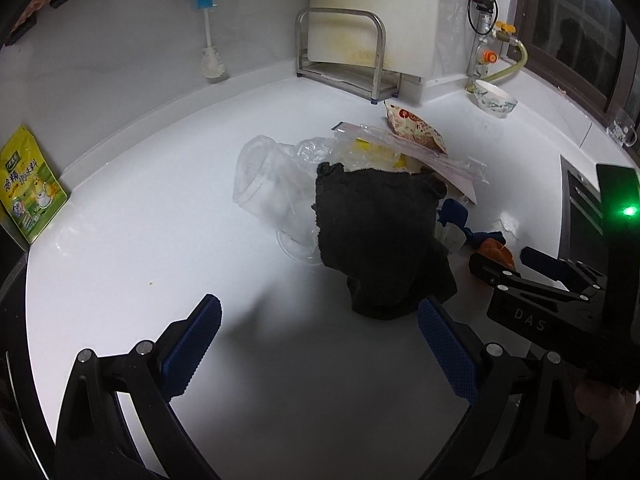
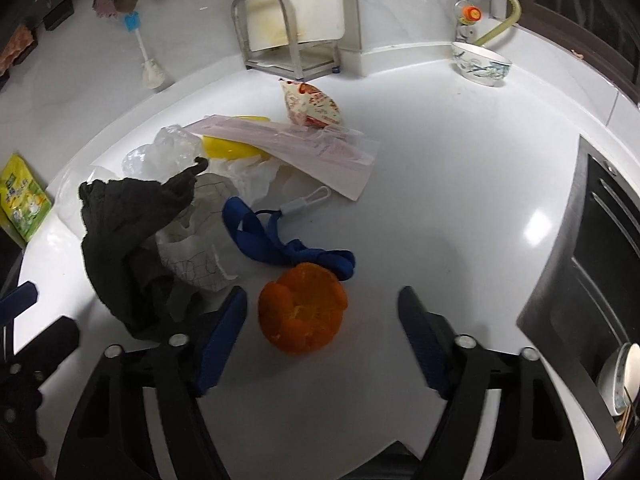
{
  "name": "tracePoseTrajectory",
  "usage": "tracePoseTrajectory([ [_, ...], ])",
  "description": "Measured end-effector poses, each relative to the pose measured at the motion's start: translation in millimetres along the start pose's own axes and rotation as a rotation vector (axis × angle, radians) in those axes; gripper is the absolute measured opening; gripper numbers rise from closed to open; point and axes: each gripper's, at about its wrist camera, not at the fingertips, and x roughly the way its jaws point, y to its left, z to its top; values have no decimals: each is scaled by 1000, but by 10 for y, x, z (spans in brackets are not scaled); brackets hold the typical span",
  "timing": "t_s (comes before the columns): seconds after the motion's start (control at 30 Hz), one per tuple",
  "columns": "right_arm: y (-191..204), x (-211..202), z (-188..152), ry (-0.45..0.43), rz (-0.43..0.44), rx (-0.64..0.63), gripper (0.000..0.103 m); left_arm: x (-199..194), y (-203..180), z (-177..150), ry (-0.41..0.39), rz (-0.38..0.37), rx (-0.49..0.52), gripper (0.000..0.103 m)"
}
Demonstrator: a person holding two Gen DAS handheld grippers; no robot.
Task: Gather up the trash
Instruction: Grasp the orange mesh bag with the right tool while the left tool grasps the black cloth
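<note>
Peeled orange mandarin rind (image 2: 302,312) sits btwn right gripper (image 2: 322,320) jaws, spread, not touching. Left gripper (image 1: 320,344) released, empty. Step: approach. Next: lower, clench on rind.

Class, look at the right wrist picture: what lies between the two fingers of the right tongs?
The orange peel lies on the white counter between the open right tongs, nearer the left finger. The right wrist view shows it; neither finger visibly touches it.
</note>
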Motion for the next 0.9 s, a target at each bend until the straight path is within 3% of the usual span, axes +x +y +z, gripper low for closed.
tracePoseTrajectory([
  [0.2,8,20,-3,14,50,-16,37,44,-36,1,1,-9,-13,97],
  [0.3,-1,-31,4,-2,64,-17,30,62,-60,-1,-6,-8,-24,97],
  [0.9,-366,-314,-242,-22,27,88,28,414,-378,29,-23,-46,-13,96],
])
